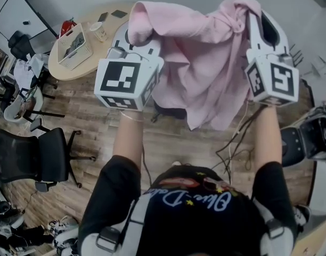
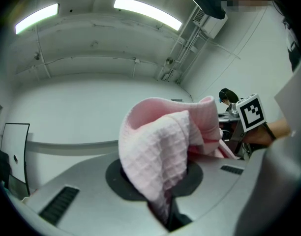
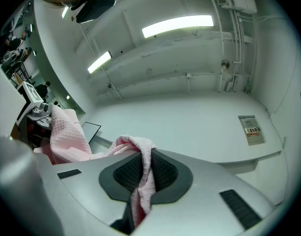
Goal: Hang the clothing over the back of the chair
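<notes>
Left gripper (image 2: 158, 181): jaws clamped on pink waffle-knit garment (image 1: 200, 63) edge.
Right gripper (image 3: 143, 178): jaws pinching other edge; garment hangs raised between.
Black office chair (image 1: 38, 156): well apart; keep cloth spread, drape evenly.

One pink garment (image 1: 205, 63), two grippers, left gripper (image 2: 158, 181) and right gripper (image 3: 140, 173), one round table (image 1: 59, 71), one basket (image 1: 78, 55), perhaps three office chairs (image 1: 35, 156).
</notes>
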`<state>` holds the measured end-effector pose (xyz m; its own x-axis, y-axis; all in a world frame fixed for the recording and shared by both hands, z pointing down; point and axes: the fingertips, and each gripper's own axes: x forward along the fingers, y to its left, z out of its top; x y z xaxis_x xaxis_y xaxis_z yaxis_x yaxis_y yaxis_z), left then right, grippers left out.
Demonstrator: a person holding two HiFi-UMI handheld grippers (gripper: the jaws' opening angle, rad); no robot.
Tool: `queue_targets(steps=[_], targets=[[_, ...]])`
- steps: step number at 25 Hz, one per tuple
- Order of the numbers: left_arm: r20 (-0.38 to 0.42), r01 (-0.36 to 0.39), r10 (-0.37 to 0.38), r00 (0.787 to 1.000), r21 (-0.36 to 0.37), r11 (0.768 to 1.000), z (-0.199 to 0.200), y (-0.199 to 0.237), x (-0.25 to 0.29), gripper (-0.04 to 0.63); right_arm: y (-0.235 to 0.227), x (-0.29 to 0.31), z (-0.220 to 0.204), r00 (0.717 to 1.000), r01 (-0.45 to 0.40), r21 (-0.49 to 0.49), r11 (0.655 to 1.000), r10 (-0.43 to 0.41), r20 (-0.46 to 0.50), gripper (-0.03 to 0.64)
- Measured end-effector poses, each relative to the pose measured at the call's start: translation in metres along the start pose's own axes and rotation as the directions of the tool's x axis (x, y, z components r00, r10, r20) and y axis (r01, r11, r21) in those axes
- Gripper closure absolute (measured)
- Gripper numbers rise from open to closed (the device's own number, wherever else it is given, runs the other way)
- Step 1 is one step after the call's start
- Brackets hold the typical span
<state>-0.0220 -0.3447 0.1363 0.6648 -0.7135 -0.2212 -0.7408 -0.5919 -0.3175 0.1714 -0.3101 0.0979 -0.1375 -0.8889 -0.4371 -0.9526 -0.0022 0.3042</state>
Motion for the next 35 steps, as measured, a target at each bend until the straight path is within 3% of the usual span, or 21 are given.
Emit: queue_targets(steps=[10,17,28,35], targets=[[-0.079,-0.015,0.012,0.997,-0.035,0.999,-0.027,0.035,0.041,0.546,-0.006,0.056,-0.039,0.991,-0.013,-0.07,0.997,0.004,-0.132,0.592],[-0.194,-0.004,-0.008,0.981,-0.063,0.998,-0.075,0.042,0.06,0.545,-0.006,0.079,-0.078,0.974,-0.053,-0.159,0.986,0.016,-0.227,0.592],[-0.292,0.043,-0.083,0.953,-0.139,0.989,-0.126,0.036,0.077,0.545,-0.002,0.099,-0.137,0.915,-0.16,-0.206,0.965,0.066,-0.398,0.591],[-0.299,0.064,-0.121,0.947,-0.194,0.979,-0.13,0.037,0.074,0.545,0.003,0.1,-0.15,0.869,-0.223,-0.144,0.964,0.13,-0.477,0.584]])
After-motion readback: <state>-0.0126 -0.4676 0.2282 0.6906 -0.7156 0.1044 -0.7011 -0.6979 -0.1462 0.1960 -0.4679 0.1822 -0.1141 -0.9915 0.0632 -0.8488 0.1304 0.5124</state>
